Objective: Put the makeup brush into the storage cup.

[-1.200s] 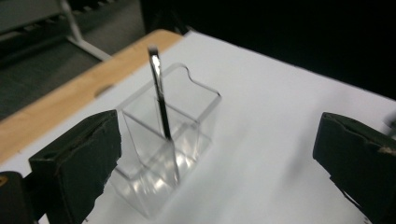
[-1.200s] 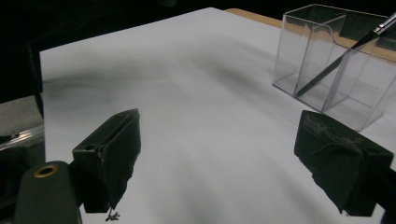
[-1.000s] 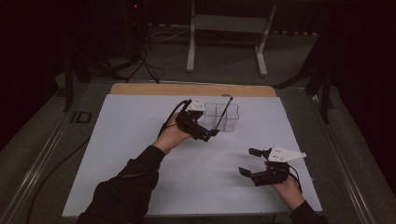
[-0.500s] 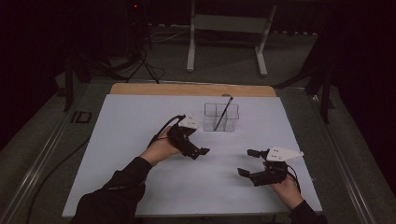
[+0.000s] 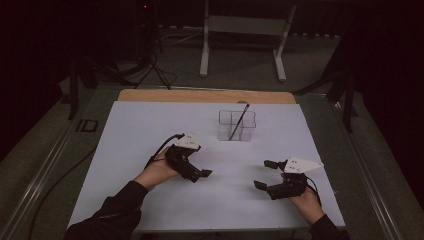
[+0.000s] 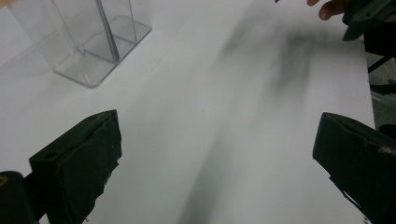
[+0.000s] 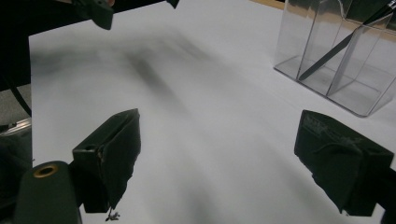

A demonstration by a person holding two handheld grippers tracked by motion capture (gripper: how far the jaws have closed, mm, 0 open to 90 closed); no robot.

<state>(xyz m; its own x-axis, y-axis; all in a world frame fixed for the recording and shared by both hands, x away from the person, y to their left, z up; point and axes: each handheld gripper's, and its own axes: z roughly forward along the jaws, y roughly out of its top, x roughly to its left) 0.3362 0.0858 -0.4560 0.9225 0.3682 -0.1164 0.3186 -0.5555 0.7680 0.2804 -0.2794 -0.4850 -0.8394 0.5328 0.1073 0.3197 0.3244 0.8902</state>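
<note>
A clear plastic holder (image 5: 236,125) with several compartments stands on the white sheet (image 5: 150,130) toward the far middle. A thin black pen (image 5: 239,119) leans inside it. My left gripper (image 5: 197,170) hovers low over the sheet, near and left of the holder, open and empty. In the left gripper view the jaws (image 6: 217,130) stand wide apart, with the holder (image 6: 88,42) and pen (image 6: 106,32) at the upper left. My right gripper (image 5: 265,174) sits near the front right, open and empty (image 7: 222,135). Its view shows the holder (image 7: 336,51) and pen (image 7: 341,44) at the upper right.
A wooden strip (image 5: 205,96) shows at the table's far edge. Beyond it stand the white legs of a metal frame (image 5: 204,55) and a dark tripod (image 5: 150,65). A small black item (image 5: 88,125) lies off the sheet's left side.
My left gripper has drawn back from the holder toward the near left side of the sheet. The pen stays leaning in the holder. The right gripper has barely moved.
</note>
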